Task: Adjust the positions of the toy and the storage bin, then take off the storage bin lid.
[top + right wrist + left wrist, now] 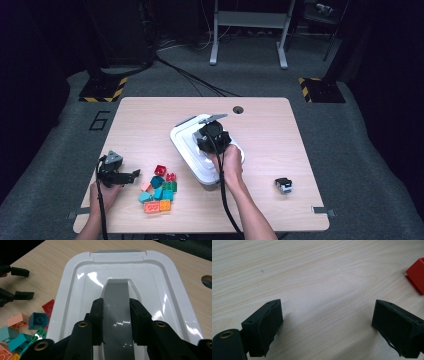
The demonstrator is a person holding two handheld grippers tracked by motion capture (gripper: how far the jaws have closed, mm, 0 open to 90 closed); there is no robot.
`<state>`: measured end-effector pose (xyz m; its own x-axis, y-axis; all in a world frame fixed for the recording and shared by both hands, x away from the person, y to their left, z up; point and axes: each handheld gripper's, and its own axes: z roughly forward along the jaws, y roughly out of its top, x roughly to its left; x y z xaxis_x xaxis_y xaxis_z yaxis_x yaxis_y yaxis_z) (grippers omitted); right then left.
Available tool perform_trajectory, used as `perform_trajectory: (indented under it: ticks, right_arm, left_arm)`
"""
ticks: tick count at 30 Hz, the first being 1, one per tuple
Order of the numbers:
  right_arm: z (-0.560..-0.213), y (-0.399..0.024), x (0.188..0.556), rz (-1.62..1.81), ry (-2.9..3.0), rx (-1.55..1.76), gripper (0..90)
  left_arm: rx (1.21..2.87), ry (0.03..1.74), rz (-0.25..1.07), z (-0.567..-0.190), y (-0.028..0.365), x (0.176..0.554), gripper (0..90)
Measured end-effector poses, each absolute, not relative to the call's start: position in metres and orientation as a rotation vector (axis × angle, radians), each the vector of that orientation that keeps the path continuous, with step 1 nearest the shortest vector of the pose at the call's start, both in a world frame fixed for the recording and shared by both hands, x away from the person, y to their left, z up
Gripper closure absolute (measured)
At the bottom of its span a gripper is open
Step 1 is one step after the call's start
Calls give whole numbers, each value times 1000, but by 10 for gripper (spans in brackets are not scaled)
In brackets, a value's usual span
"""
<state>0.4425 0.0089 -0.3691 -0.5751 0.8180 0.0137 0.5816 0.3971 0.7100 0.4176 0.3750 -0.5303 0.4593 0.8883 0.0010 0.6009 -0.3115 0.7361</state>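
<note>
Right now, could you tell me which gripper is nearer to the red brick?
Left. The left gripper sits open just beside the red brick; the right gripper grips the lid's grey handle.

**Where there is room on the table**

The table [140,115] has lots of bare wood along the far edge and on the right side. A big white box lid [186,142] sits in the middle and blocks the way there. A pile of toy blocks [159,192] lies near the front, left of the lid. A small black thing [283,185] sits alone at the right, well apart.
</note>
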Motion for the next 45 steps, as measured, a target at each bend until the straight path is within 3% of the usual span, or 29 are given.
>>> perform_trajectory:
  ticks: [23, 45]
  right_arm:
    - [-347, 4, 433, 963, 2275, 1113, 673]
    - [-324, -47, 440, 996, 2169, 1183, 671]
  left_arm:
    - [2034, 1239, 544, -530, 375, 417, 96]
    - [2035, 1240, 542, -530, 375, 417, 96]
